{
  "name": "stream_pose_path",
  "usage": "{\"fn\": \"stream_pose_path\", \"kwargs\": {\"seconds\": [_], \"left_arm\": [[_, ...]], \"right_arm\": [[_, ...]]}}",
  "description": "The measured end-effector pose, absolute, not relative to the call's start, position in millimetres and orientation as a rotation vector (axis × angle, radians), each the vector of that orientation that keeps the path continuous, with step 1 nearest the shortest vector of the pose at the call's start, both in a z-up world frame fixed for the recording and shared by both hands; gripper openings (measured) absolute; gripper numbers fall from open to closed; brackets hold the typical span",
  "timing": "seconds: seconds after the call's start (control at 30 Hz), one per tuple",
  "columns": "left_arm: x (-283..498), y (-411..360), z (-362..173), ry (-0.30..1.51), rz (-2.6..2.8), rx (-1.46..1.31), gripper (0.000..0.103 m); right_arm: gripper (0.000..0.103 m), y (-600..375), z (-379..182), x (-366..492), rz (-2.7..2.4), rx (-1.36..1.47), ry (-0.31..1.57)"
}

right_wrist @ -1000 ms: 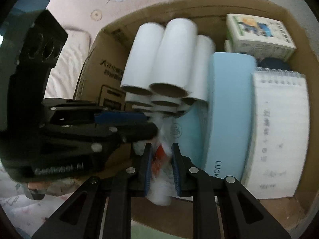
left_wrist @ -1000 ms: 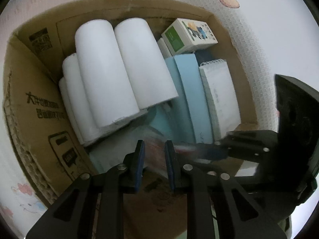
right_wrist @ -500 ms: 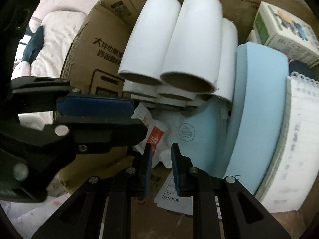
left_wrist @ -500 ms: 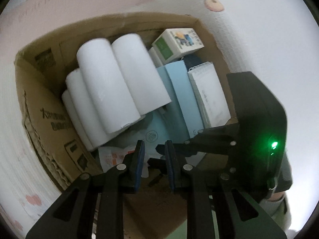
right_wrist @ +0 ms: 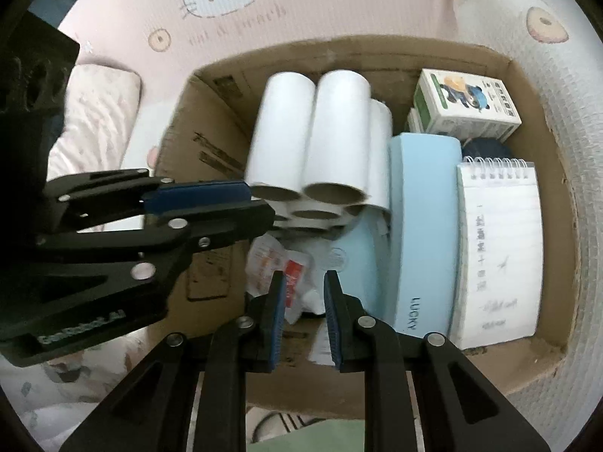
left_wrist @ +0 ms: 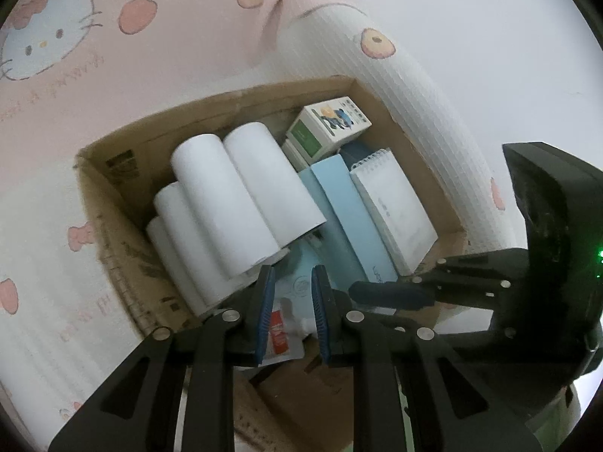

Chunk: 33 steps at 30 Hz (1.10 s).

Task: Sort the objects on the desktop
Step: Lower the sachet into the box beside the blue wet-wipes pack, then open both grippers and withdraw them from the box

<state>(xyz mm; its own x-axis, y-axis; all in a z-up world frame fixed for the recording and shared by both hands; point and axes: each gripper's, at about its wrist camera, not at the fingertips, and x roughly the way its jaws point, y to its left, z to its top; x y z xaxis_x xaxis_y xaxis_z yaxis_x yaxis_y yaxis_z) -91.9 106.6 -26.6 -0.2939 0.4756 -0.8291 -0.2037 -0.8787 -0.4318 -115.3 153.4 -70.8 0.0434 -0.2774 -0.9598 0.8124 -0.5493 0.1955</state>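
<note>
- Above the near edge of the cardboard box (right_wrist: 211, 143), the right gripper (right_wrist: 301, 277) points steeply down; its pads are drawn almost together with only a narrow slot between them, and nothing is in that slot.
- Beside it, over the box's left wall, the left gripper (right_wrist: 256, 203) reaches in from the side. Its pads stand slightly apart and are empty too.
- Directly under both grippers, on the box floor by the near left corner, lies a crumpled clear packet (right_wrist: 290, 271) with a red label, free of either gripper.
- Along the box's left side is a stack of white paper rolls (right_wrist: 339, 132). Their open cardboard ends face the near wall and hang over the packet's far edge.
- At the box's middle, a light blue case (right_wrist: 422, 226) printed "LUCKY" stands on its edge, with a paler blue piece (right_wrist: 350, 260) leaning against its left side and touching the packet.
- Against the box's right wall lies a spiral notepad (right_wrist: 497, 248) with handwriting on it.
- In the box's far right corner a small carton (right_wrist: 467, 109) with a cartoon print sits above a dark blue thing (right_wrist: 486, 148), too hidden to identify.
- Behind the box spreads pink cat-print cloth (right_wrist: 226, 0), and white quilted fabric (right_wrist: 565, 113) curves round the box's right side.
- Left of the box lies a pale pillow (right_wrist: 101, 105).
</note>
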Motion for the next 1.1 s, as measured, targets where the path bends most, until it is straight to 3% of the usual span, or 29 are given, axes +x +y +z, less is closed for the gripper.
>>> {"fn": "stream_pose_path", "kwargs": {"seconds": [0.2, 0.33, 0.5, 0.6, 0.67, 0.7, 0.97, 1.1], "left_arm": [[-83.3, 90.6, -14.6, -0.354, 2.242, -1.488, 0.023], [-79.0, 78.9, -6.3, -0.294, 2.326, -1.495, 0.043], [-69.6, 69.2, 3.5, -0.227, 2.389, -1.437, 0.050], [-59.8, 70.6, 5.4, -0.087, 2.451, -1.412, 0.053], [-53.3, 71.3, 3.1, -0.020, 2.471, -1.406, 0.053], [-51.2, 71.5, 1.3, 0.001, 2.460, -1.412, 0.053], [-44.1, 67.9, -6.0, 0.119, 2.409, -1.436, 0.054], [-45.3, 55.8, -3.9, 0.090, 2.410, -1.452, 0.057]], "right_arm": [[0.017, 144.2, -54.2, -100.4, -1.748, 1.428, 0.627], [0.017, 151.2, -47.4, -99.5, -1.807, 1.400, 0.652], [0.020, 168.0, -40.6, -97.9, -1.903, 1.369, 0.724], [0.035, 160.2, -43.0, -88.2, -1.962, 1.354, 0.737], [0.056, 158.0, -42.5, -81.2, -2.002, 1.339, 0.744], [0.059, 157.9, -41.0, -78.0, -2.020, 1.330, 0.731], [0.069, 151.7, -37.3, -63.5, -2.115, 1.343, 0.738], [0.074, 144.1, -33.1, -56.2, -2.188, 1.340, 0.770]]}}
